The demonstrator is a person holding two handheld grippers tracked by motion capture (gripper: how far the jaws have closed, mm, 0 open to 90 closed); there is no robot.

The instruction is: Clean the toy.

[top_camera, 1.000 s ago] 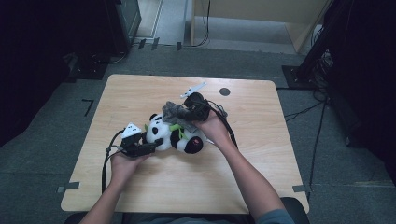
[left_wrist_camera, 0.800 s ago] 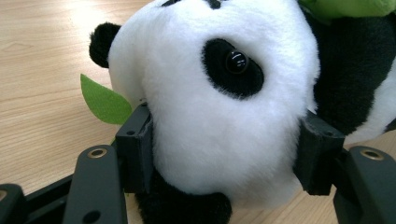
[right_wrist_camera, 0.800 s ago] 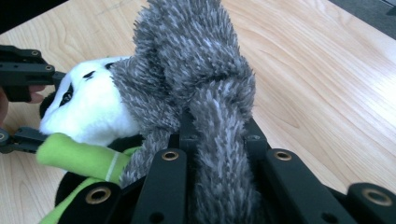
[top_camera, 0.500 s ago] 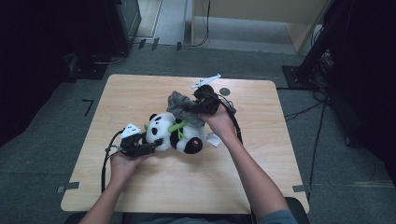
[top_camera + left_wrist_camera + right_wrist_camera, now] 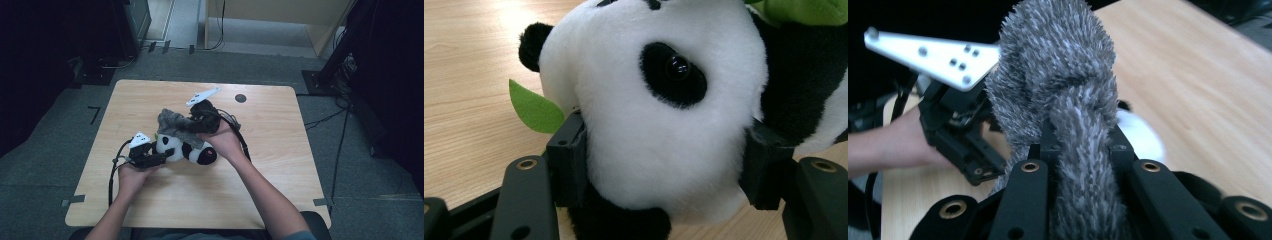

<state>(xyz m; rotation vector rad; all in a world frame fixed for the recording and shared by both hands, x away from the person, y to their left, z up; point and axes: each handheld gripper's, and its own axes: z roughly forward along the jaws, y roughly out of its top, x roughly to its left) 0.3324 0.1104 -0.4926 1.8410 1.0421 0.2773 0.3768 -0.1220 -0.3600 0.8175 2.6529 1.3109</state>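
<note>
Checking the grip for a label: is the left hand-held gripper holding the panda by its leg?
No: the left hand-held gripper has its jaws pressed against both sides of the plush panda at its white head.

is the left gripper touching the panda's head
Touching: in the left gripper view, the left gripper has both jaws pressed into the panda's head, denting the plush.

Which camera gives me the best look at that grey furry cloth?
The right gripper view: the grey furry cloth is close up, pinched between the right gripper's jaws. The high view shows the cloth small, draped over the panda toy. The left gripper view looks at the panda's head instead.
</note>
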